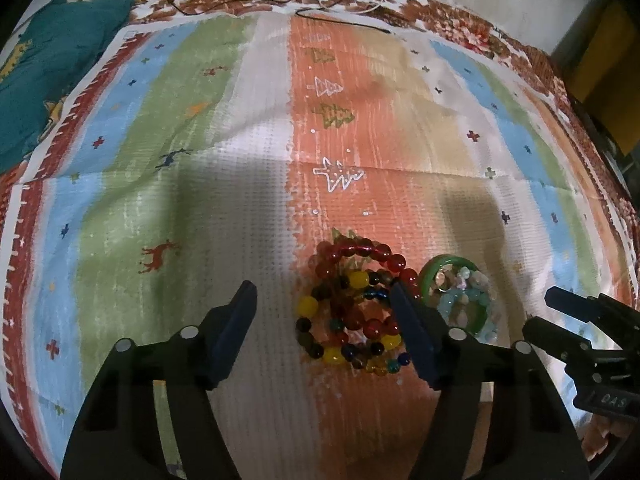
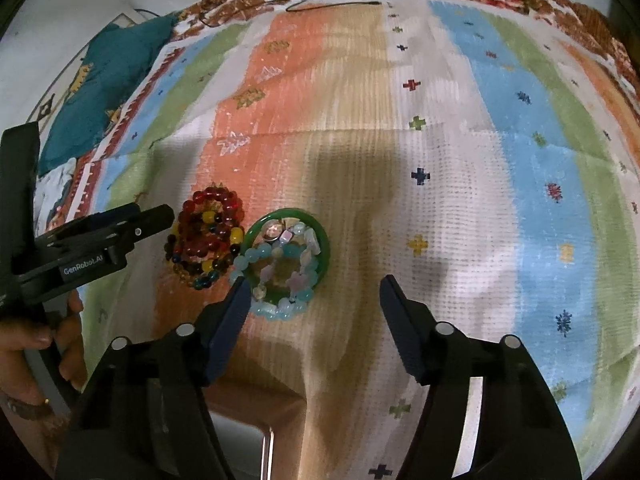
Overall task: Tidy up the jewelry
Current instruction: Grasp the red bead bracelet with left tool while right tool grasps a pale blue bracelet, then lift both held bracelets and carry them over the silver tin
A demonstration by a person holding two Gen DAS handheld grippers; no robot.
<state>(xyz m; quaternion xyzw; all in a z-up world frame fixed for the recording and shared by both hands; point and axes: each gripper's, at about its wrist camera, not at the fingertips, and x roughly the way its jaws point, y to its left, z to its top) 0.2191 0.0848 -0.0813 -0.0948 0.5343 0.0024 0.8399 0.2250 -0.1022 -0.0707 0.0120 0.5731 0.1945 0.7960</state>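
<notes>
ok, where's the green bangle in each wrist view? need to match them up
Left wrist: green bangle sits lower right of centre, just beyond the right jaw's tip, pale blue bead bracelet lying over it.
Right wrist: green bangle sits left of centre, beyond the left jaw's tip.
Shared landmark: the red bead bracelet, immediately left of the bangle in both.

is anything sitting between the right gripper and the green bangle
Nothing visible blocks it. The right gripper is open just short of the green bangle, with only bare striped cloth in its gap. The pale blue bead bracelet lies over the bangle's near rim, beside the left finger.
</notes>
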